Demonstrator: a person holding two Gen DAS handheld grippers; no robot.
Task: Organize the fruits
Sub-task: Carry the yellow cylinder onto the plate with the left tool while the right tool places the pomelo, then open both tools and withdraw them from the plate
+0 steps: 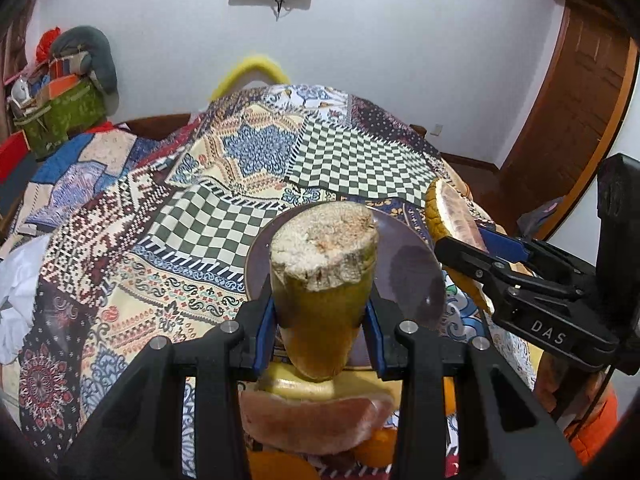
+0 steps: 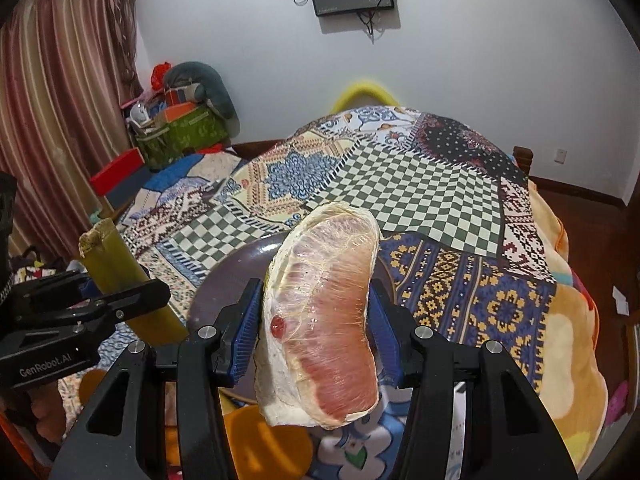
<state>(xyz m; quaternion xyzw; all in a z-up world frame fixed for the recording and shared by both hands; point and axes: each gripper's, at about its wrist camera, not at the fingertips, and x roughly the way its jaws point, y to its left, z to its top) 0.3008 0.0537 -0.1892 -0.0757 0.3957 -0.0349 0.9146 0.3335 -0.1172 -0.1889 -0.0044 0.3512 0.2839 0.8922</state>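
Left gripper [image 1: 322, 316]: one; blue pads clamped on the sugarcane piece, held above the near edge of the plate.
Sugarcane piece [image 1: 322, 280]: one; yellow-green stalk section, rough pale cut end pointing up and away; also seen at the left of the right wrist view [image 2: 116, 268].
Right gripper [image 2: 316, 320]: one; blue pads pressed on both sides of the pomelo wedge, held above the plate's right part.
Pomelo wedge [image 2: 324, 312]: one held; pink flesh under clear film, white pith along its left edge, yellow rind visible from the left wrist view [image 1: 444, 216].
Plate [image 1: 404, 268]: one; dark purple, round, lying on the quilt, its face bare where visible.
Second pomelo piece [image 1: 316, 420]: one; pink flesh, lying near, under the left gripper.
Oranges [image 1: 376, 446]: at least two seen near the second pomelo piece; exact count cannot be told.
Quilt [image 1: 224, 216]: one; patchwork, wide flat stretch to the far side and left of the plate.
Edges: quilt drops away at right toward the wooden floor [image 2: 576, 196]; green storage box [image 2: 180, 136] far left, well apart from the plate.
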